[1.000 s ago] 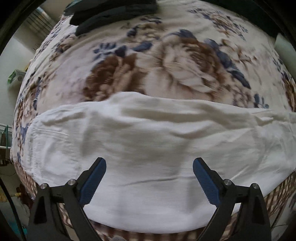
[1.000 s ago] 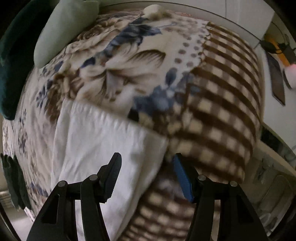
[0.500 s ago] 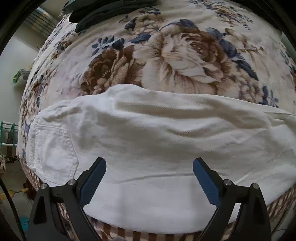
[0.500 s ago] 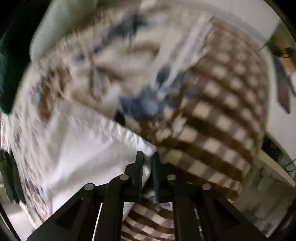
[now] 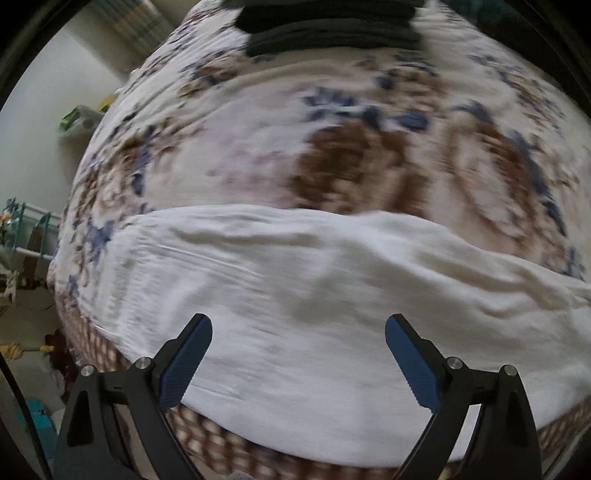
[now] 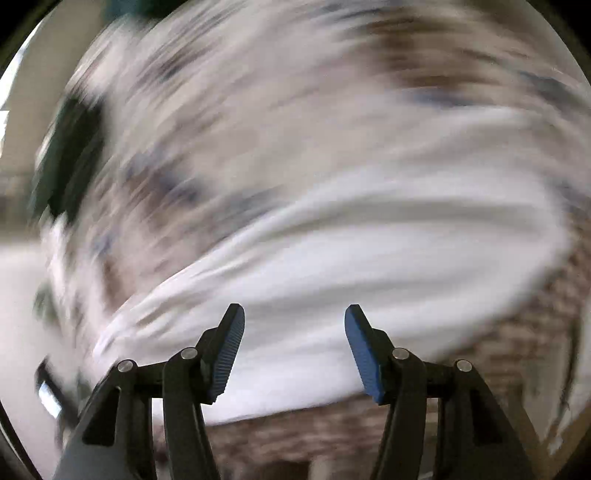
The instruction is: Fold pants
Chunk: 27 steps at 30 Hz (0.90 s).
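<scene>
Jaws of the left gripper (image 5: pixel 298 334) stand wide apart with nothing between them, the two blue-padded fingers (image 5: pixel 190 354) reaching forward and slightly down over the near part of the white pants (image 5: pixel 332 295), above the cloth rather than pinching it. The pants lie flat on the bed, on a floral blanket (image 5: pixel 369 147), their long axis running left to right across the left wrist view, close to the bed's near edge, where a brown checked border (image 5: pixel 221 439) shows just below the fabric; which end is the waist cannot be told. A stack of dark folded clothes (image 5: pixel 332 29) sits at the far side of the blanket, well apart from the pants. Jaws of the right gripper (image 6: pixel 294 328) are likewise parted and empty, its ribbed blue fingers (image 6: pixel 229 350) aimed over the pants (image 6: pixel 351 266), which here slant from lower left to upper right. The right wrist view is heavily motion-blurred, so contact with the fabric cannot be judged.
</scene>
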Each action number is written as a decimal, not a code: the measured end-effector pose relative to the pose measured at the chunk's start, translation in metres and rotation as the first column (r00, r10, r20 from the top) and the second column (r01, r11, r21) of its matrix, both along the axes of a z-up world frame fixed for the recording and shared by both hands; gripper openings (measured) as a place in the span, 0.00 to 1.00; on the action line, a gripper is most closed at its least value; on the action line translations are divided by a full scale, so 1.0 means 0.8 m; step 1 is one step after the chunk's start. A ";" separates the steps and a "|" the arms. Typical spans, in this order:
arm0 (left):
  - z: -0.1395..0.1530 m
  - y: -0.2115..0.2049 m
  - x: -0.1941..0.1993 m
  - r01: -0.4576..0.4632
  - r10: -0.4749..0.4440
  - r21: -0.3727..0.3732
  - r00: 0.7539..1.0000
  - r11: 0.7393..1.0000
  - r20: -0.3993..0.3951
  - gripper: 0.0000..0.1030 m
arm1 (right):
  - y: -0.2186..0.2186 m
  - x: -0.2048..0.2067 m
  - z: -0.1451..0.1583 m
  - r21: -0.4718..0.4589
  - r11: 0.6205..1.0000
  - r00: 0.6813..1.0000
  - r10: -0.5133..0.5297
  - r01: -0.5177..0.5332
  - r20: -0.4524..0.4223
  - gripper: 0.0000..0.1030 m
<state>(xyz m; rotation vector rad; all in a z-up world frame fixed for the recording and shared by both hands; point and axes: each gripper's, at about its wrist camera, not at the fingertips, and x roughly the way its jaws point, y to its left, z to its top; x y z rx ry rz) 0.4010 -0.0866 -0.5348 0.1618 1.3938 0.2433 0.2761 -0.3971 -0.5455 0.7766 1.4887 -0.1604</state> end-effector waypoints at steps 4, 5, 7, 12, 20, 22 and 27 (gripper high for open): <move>-0.024 0.057 0.024 -0.048 0.048 0.016 0.998 0.999 -0.033 0.93 | 0.161 0.111 -0.030 0.286 0.928 0.970 0.241 -0.239 0.031 0.58; -0.031 0.071 0.031 -0.062 0.062 0.013 0.997 0.998 -0.043 0.93 | 0.192 0.134 -0.041 0.307 0.909 0.958 0.284 -0.280 0.033 0.58; -0.039 0.089 0.039 -0.078 0.078 -0.005 0.995 0.997 -0.055 0.93 | 0.253 0.185 -0.067 0.319 0.869 0.919 0.393 -0.378 0.019 0.58; -0.057 0.114 0.062 -0.091 0.086 -0.046 0.991 0.995 -0.098 0.93 | 0.329 0.238 -0.147 0.345 0.809 0.821 0.549 -0.476 -0.157 0.57; -0.085 0.123 0.075 -0.076 0.059 -0.105 0.986 0.992 -0.154 0.93 | 0.321 0.216 -0.191 0.551 0.765 0.821 0.523 -0.333 -0.229 0.57; -0.088 0.125 0.075 -0.073 0.054 -0.113 0.986 0.991 -0.160 0.93 | 0.323 0.220 -0.215 0.610 0.745 0.826 0.505 -0.271 -0.249 0.63; -0.091 0.132 0.076 -0.090 0.063 -0.145 0.982 0.985 -0.179 0.93 | 0.347 0.234 -0.183 0.745 0.599 0.863 0.501 -0.294 -0.063 0.64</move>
